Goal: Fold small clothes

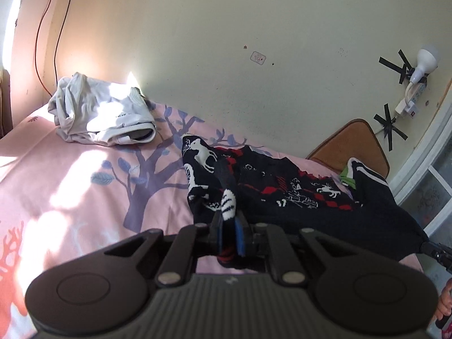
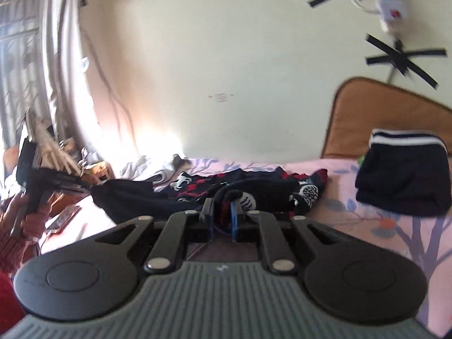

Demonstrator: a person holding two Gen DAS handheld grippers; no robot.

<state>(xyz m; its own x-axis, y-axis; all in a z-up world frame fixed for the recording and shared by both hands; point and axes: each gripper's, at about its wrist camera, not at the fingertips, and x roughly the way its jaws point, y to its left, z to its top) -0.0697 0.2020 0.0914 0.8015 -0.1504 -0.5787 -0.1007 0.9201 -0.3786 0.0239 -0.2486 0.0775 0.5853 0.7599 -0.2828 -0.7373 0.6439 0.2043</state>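
Observation:
A black patterned garment (image 1: 282,189) with red and white figures lies spread on the pink bed sheet (image 1: 70,183). My left gripper (image 1: 230,226) is shut on one edge of it, with cloth bunched between the blue pads. My right gripper (image 2: 223,217) is shut on another edge of the same garment (image 2: 254,192), and also shows at the far right of the left wrist view (image 1: 438,251). The garment hangs stretched between the two grippers.
A crumpled white garment (image 1: 101,113) lies at the far left of the bed by the wall. A folded dark garment with white stripes (image 2: 404,175) lies on the right. A brown headboard (image 2: 381,113) stands behind it. A power strip (image 1: 415,96) hangs on the wall.

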